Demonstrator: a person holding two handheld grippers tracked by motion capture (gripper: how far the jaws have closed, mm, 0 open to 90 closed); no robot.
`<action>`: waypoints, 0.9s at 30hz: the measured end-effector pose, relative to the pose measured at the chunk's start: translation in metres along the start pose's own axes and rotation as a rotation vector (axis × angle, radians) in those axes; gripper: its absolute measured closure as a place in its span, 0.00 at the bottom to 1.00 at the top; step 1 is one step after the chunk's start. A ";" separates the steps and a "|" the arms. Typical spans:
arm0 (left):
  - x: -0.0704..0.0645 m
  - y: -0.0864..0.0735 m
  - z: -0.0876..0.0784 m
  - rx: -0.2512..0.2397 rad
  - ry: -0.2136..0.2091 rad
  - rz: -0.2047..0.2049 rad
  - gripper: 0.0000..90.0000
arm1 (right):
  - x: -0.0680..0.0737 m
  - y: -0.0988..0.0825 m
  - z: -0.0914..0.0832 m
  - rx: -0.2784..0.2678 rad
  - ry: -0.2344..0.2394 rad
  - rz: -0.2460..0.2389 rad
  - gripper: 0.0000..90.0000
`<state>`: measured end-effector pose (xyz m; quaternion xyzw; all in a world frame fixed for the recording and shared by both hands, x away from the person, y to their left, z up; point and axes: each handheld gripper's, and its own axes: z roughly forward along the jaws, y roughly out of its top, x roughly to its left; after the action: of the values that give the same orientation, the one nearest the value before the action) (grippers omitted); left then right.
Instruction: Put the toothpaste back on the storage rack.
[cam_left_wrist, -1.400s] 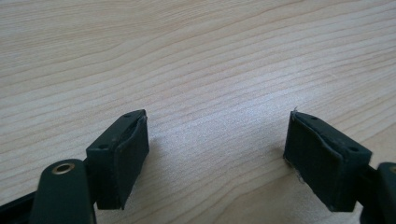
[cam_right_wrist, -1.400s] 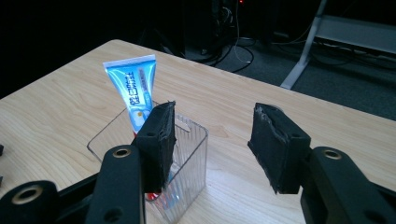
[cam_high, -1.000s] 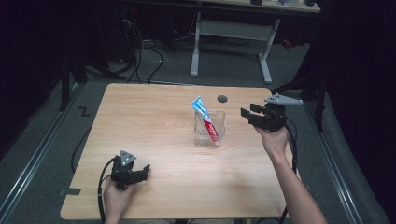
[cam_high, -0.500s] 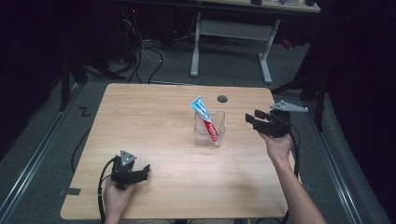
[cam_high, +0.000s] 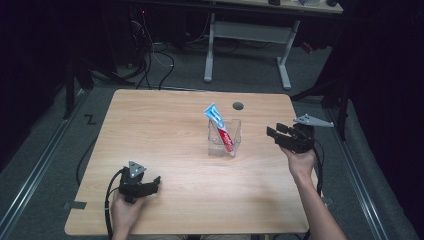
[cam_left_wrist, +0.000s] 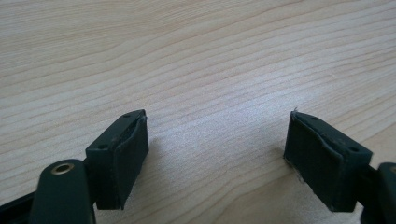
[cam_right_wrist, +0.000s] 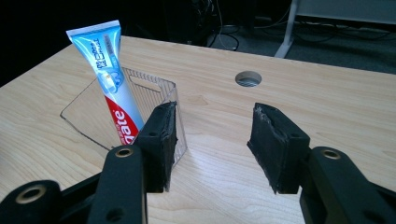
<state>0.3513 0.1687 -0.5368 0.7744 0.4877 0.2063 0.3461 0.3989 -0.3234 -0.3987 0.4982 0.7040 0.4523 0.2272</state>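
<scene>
Bare surface (cam_high: 165, 135) lies open between the left tool (cam_high: 150, 187) and the clear holder (cam_high: 225, 137). Beside the right tool (cam_high: 274, 135) that holder stands as the one obstacle, a toothpaste tube (cam_high: 220, 127) leaning out of its top. A round hole (cam_high: 238, 106) sits behind it.

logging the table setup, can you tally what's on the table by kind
red, white and blue toothpaste tube: 1
clear plastic open-top box that the tube leans in: 1
black two-jaw tongs, left and right, both open and empty: 2
total: 4
</scene>
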 end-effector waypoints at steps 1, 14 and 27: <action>0.000 0.000 0.000 0.000 0.000 0.000 0.24 | 0.000 -0.001 -0.001 0.000 -0.001 0.006 0.56; 0.000 0.000 0.000 0.000 0.000 0.000 0.24 | -0.005 -0.018 0.000 0.011 -0.005 0.033 0.56; 0.000 0.000 0.000 0.001 -0.001 0.000 0.24 | -0.005 -0.039 0.004 0.050 -0.018 0.040 0.56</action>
<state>0.3513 0.1687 -0.5368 0.7747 0.4876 0.2059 0.3459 0.3851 -0.3302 -0.4347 0.5218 0.7029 0.4345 0.2120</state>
